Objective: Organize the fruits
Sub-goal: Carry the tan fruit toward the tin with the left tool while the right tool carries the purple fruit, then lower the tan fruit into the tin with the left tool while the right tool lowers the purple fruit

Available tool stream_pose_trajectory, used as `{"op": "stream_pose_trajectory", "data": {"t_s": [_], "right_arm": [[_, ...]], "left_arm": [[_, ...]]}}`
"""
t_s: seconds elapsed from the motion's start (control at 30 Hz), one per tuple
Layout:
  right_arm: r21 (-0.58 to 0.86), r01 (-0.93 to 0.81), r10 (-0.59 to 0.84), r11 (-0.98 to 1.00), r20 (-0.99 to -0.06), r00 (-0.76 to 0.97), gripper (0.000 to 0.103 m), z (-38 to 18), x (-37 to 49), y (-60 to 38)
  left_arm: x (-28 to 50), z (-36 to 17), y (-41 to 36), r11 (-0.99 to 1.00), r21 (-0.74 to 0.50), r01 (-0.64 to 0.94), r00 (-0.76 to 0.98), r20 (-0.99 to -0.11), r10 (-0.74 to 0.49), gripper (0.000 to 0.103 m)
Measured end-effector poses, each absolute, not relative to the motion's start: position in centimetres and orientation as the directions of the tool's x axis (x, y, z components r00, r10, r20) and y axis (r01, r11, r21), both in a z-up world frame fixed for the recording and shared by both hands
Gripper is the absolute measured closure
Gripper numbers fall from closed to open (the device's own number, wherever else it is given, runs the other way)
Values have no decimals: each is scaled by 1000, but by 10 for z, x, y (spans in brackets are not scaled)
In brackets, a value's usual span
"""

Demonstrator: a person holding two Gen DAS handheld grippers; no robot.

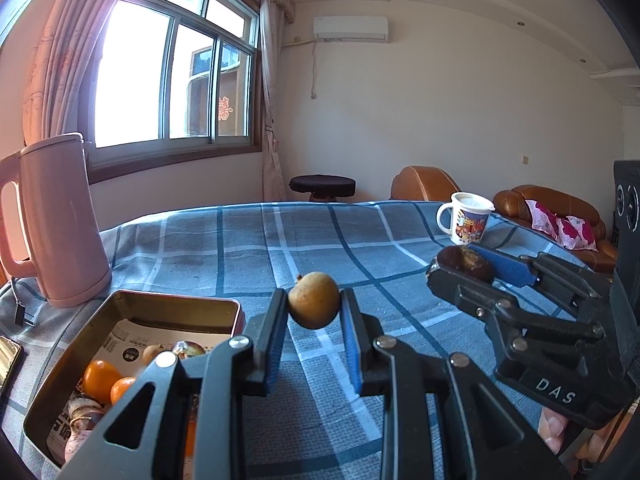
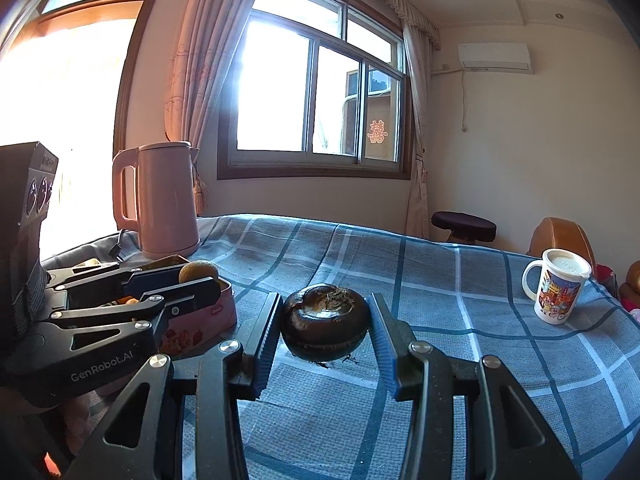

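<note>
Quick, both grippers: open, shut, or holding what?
Left gripper: shut on the yellow-brown loquat, above the tablecloth.
Right gripper: shut on the dark water chestnut.

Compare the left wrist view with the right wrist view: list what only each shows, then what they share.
Only the left wrist view: the tin's inside, with oranges and other fruit, and a sofa.

Only the right wrist view: the tin's pink side and the dark fruit's top.

Both: kettle, mug, checked cloth, stool, left gripper holding the tan fruit, and right gripper holding the dark fruit.
</note>
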State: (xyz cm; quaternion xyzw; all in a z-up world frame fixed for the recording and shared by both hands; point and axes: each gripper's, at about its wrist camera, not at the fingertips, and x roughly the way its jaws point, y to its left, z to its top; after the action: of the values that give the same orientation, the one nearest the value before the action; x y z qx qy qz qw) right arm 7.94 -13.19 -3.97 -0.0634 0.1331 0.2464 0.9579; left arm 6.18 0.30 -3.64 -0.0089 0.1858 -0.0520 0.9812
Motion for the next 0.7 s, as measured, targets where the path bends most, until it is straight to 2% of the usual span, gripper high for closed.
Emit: {"op": "stream_pose_trajectory", "data": {"t_s": [0.7], "right_arm": [[-83,-546,503,834,-293,813,58,-39,74,-102]], "left_arm": [[44,-35,31,998,-51,47,938,-341,-61,75]]}}
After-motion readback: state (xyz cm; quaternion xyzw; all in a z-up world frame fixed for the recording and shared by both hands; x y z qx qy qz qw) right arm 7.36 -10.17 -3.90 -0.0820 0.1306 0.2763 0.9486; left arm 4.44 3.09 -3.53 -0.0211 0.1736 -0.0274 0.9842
